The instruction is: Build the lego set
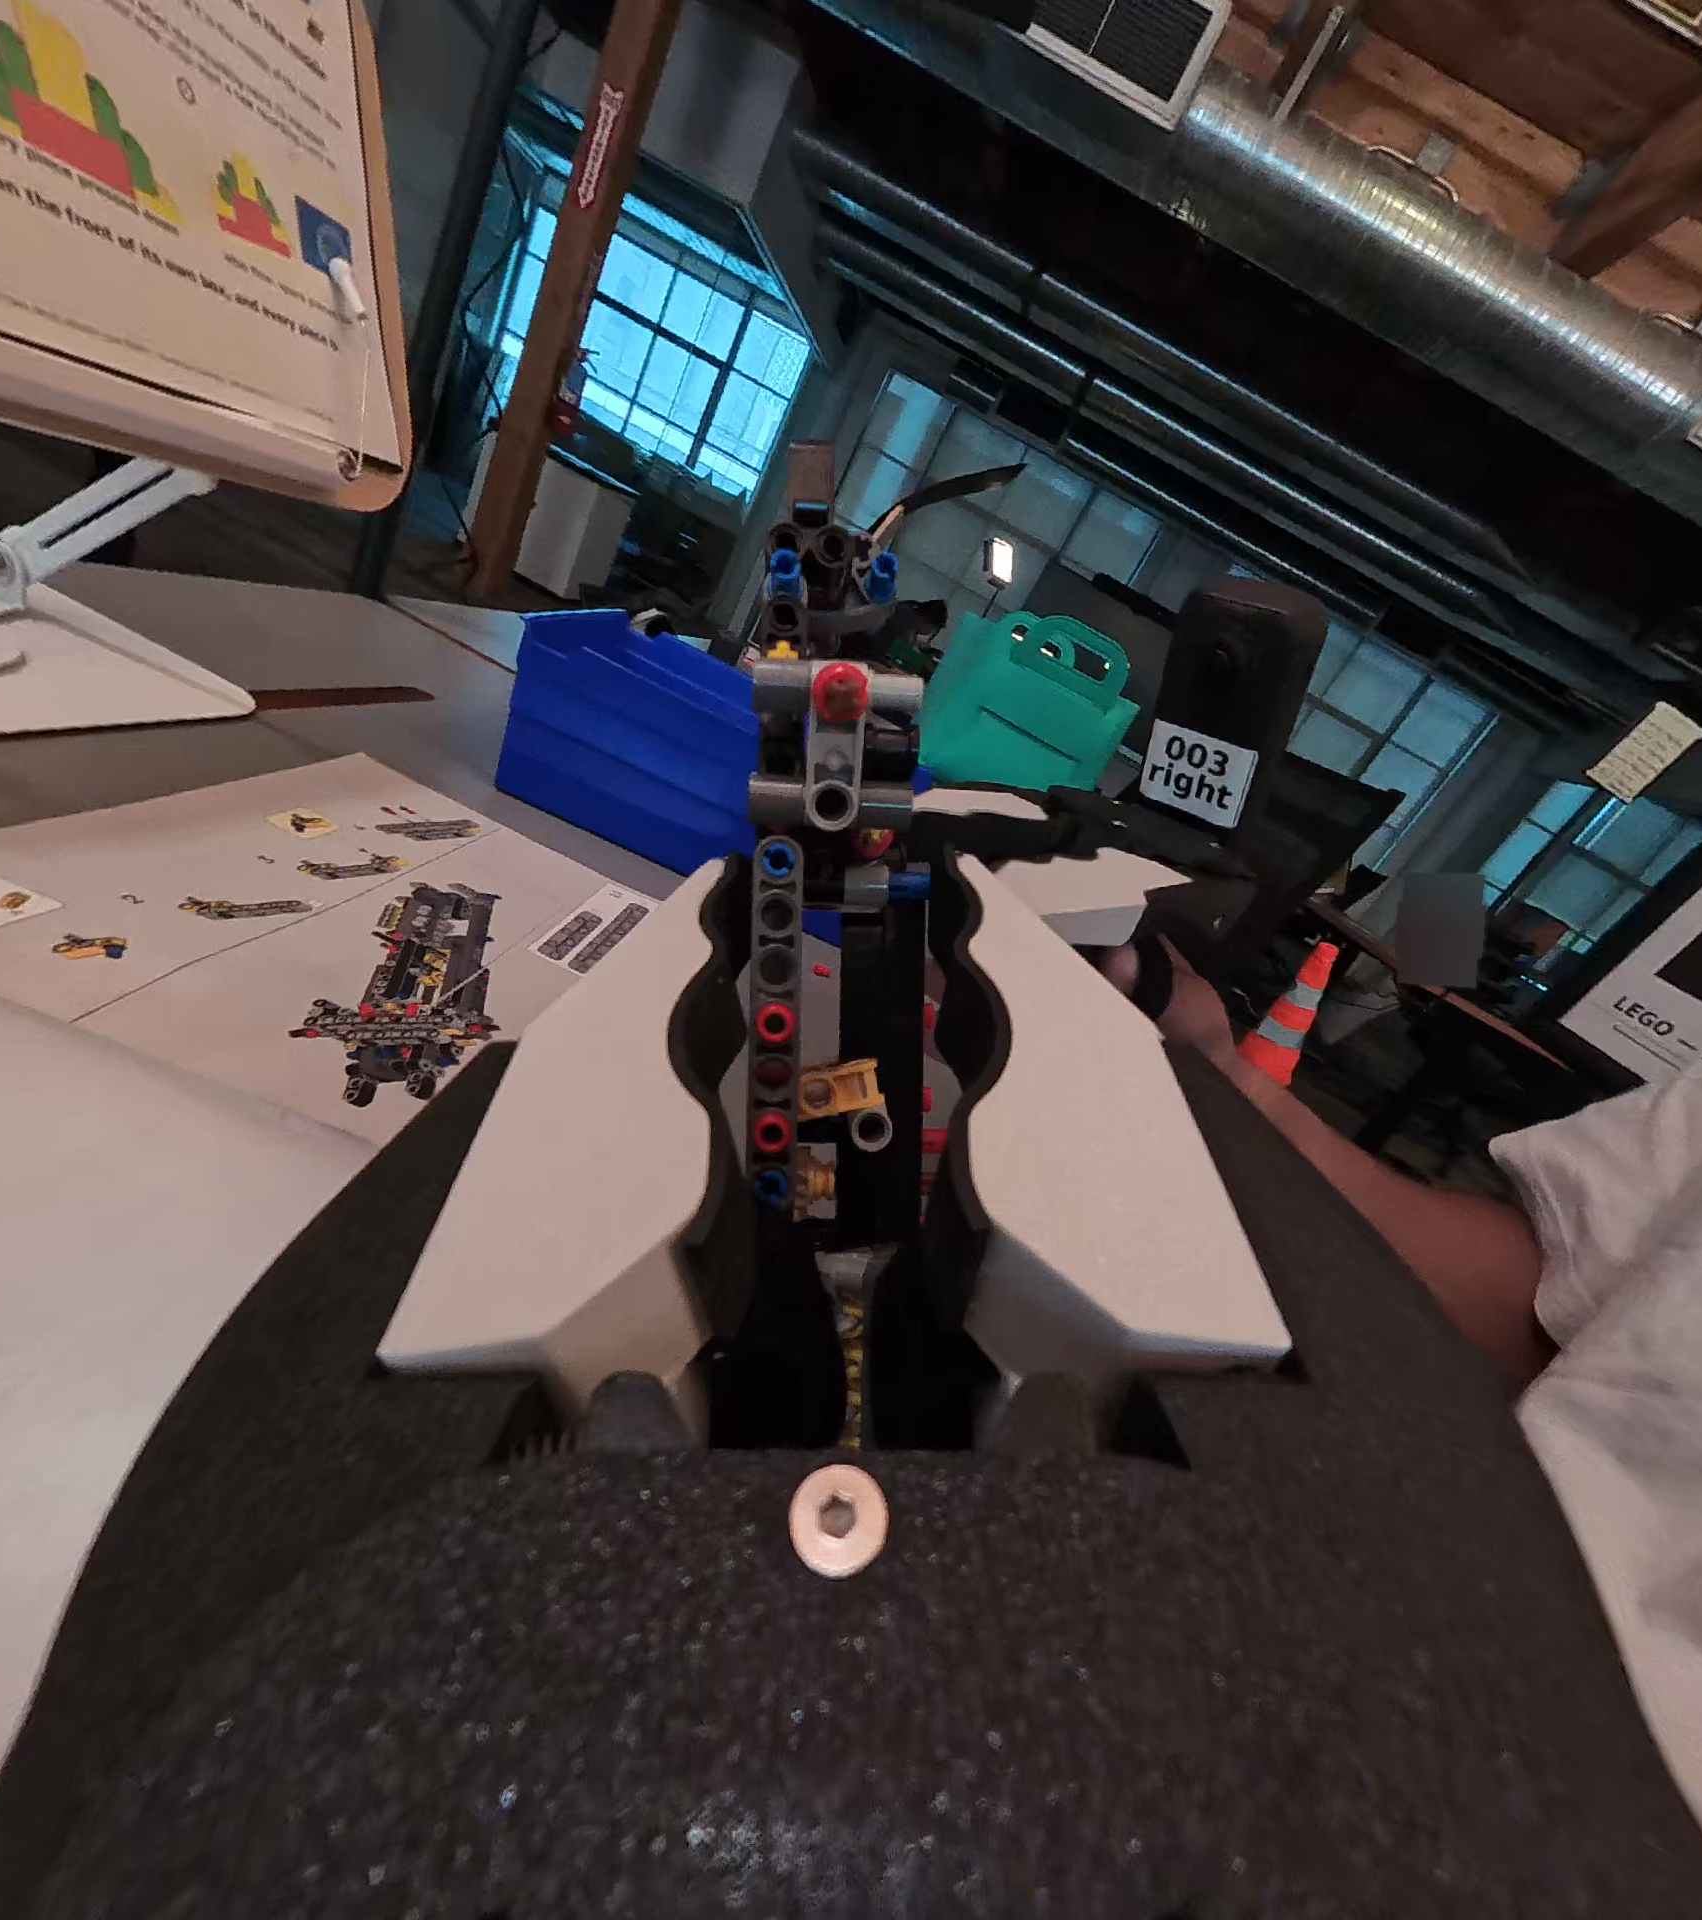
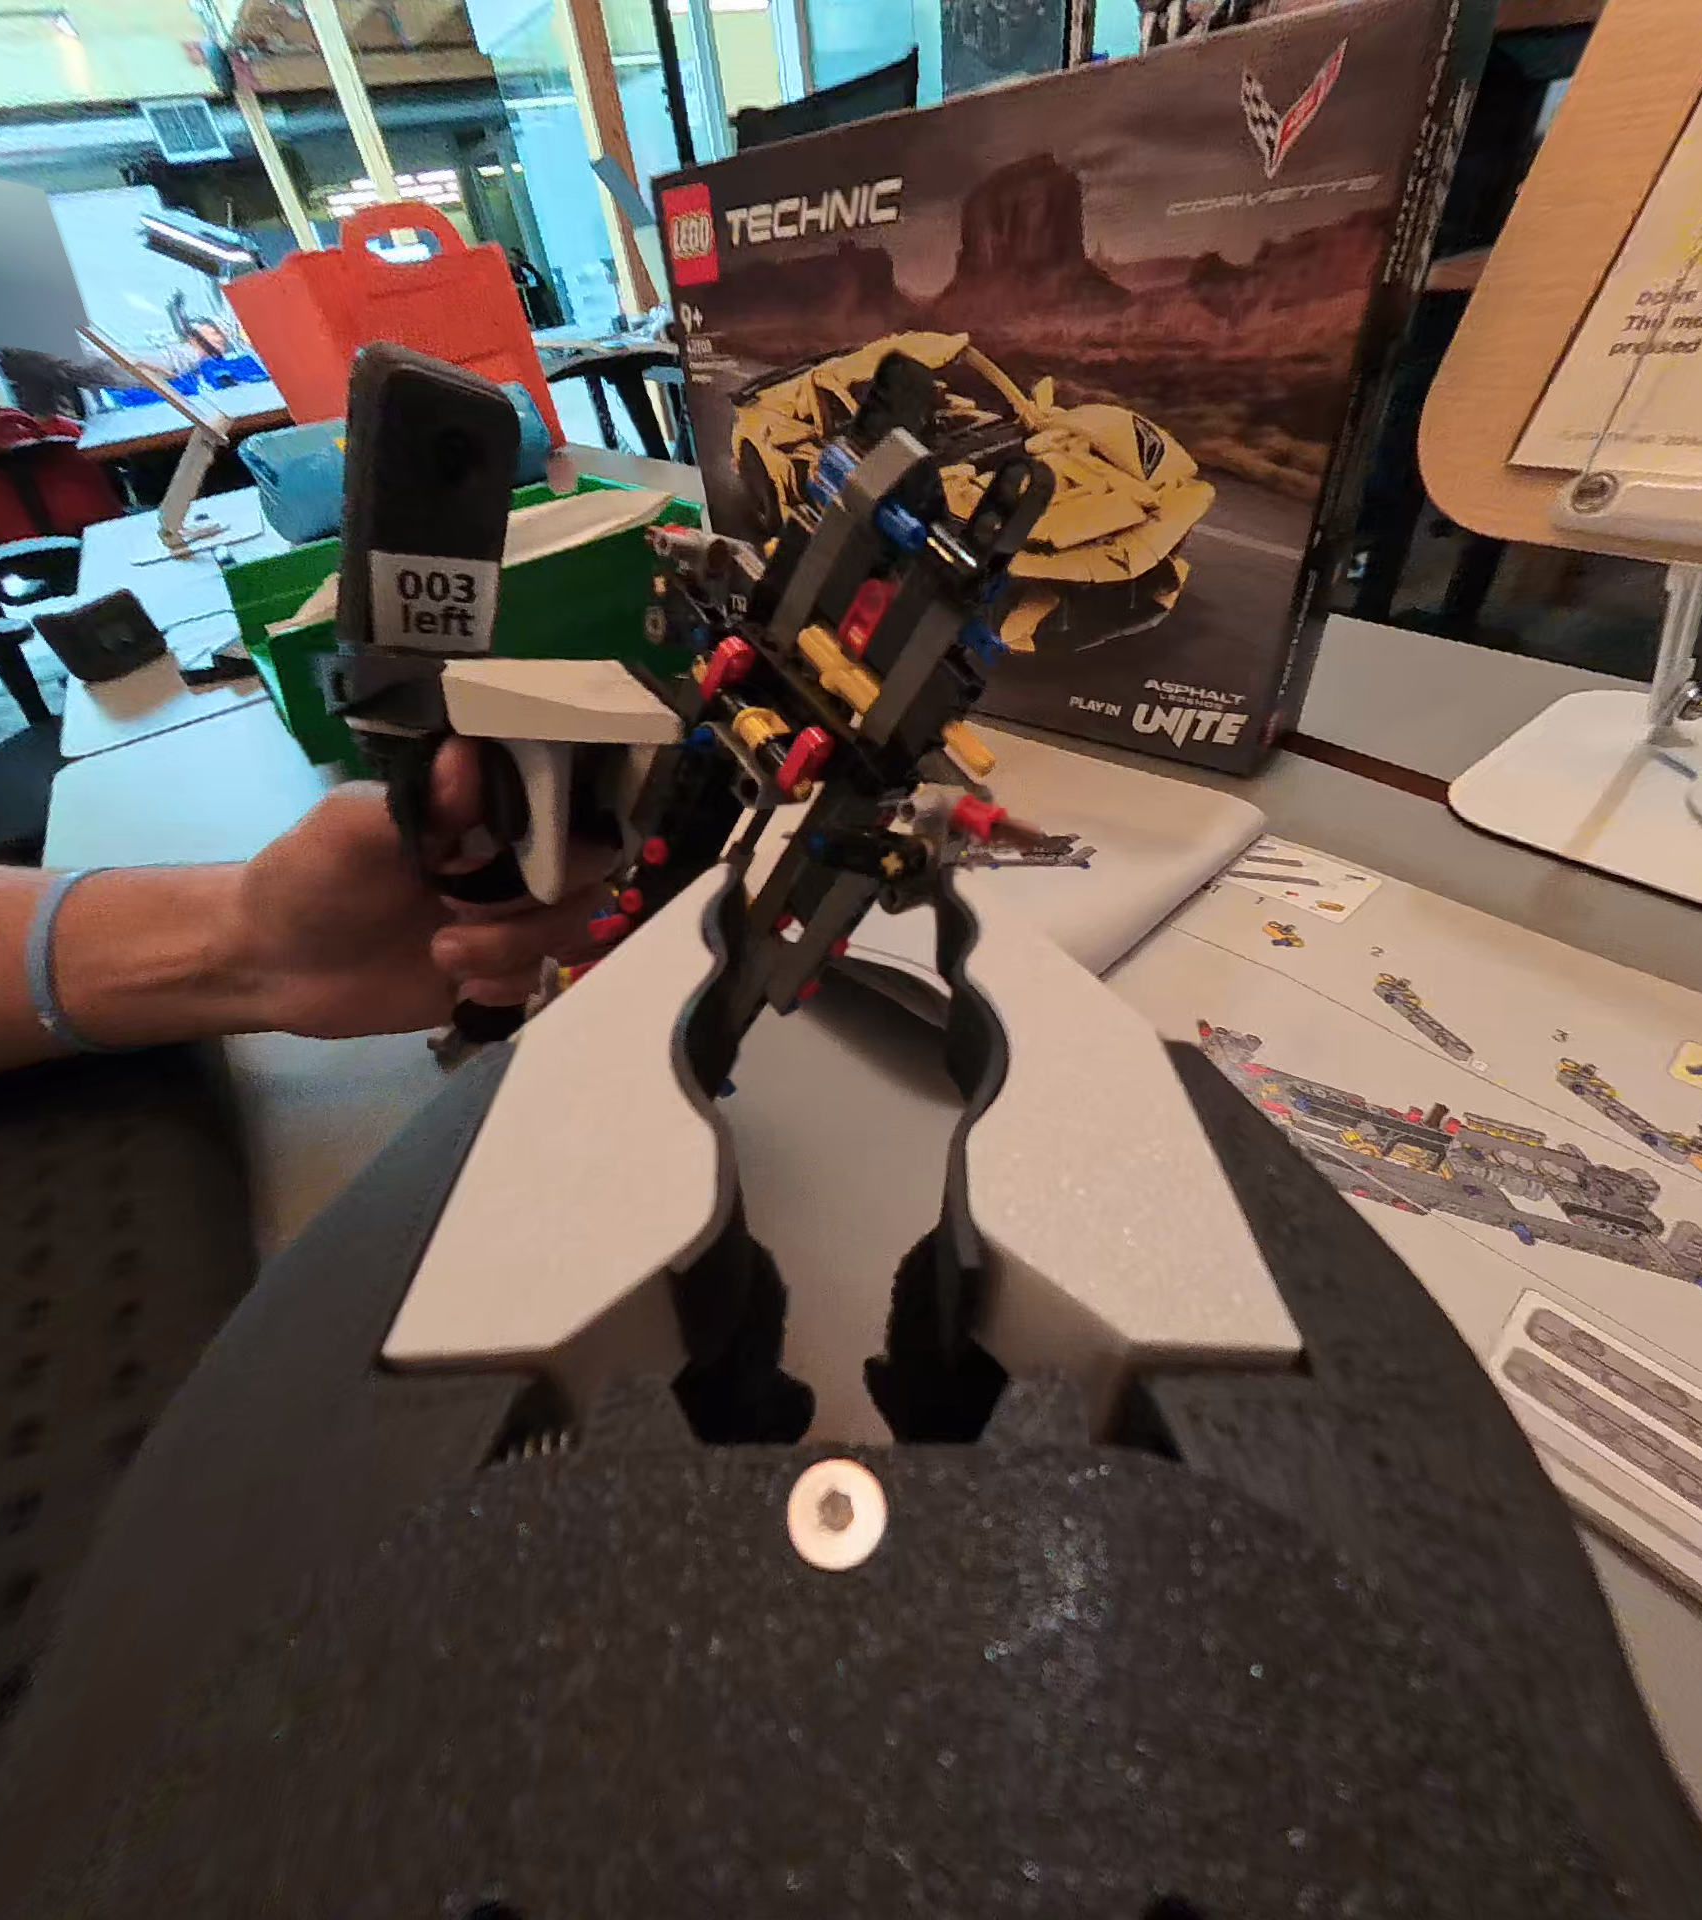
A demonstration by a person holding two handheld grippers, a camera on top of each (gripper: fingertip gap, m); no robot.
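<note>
I hold one model (image 1: 831,914), lifted off the table (image 2: 1398,665), and two grippers. My left gripper (image 1: 831,1039) is clamped on its lower half; the rest sticks out past the fingertips. My right gripper (image 2: 831,997) stands parted, the model's end between its fingers, touching the left one. One blue bin (image 1: 618,727), one green bin (image 2: 556,613): contents hidden. One manual (image 2: 1449,1091) lies open.

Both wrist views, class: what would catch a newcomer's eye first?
The half-built model, clamped upright in the left gripper at frame centre. In the right view, the set's box stands behind it, the open manual lies on the right, and the right gripper is open.
</note>
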